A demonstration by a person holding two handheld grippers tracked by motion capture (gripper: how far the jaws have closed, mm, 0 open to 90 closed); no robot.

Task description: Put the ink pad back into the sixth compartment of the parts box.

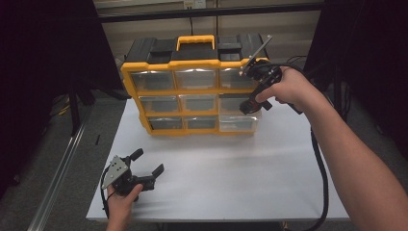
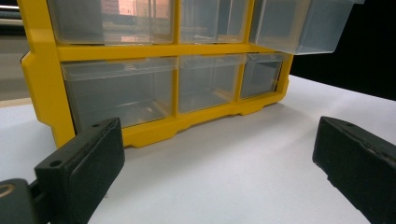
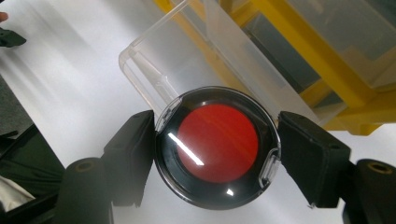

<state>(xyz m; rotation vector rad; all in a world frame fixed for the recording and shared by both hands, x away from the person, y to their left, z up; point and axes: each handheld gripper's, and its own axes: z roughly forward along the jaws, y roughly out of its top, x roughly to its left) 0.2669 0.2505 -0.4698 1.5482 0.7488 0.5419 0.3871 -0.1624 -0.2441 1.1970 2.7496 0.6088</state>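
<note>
A yellow organizer (image 1: 126, 72) with clear drawers stands at the back of the white table (image 1: 231, 168). Its right drawer in the middle row (image 1: 235, 120) is pulled out, also seen as the drawer (image 2: 299, 23) and the drawer (image 3: 187, 70). My right gripper (image 1: 250, 105) hovers at this drawer. Its jaws (image 3: 217, 147) are shut on a round black case with a clear lid and a red disc (image 3: 217, 140), held over the drawer's front corner. My left gripper (image 1: 149, 161) rests near the table's front left, open and with nothing held (image 2: 219, 140), facing the organizer's bottom row (image 2: 116, 88).
The organizer has a yellow handle (image 1: 195, 41) and black top (image 1: 154, 48). A cable (image 1: 321, 173) trails from the right gripper across the table's right side. Dark curtains flank the table, and a metal rail (image 1: 57, 178) runs along the floor at left.
</note>
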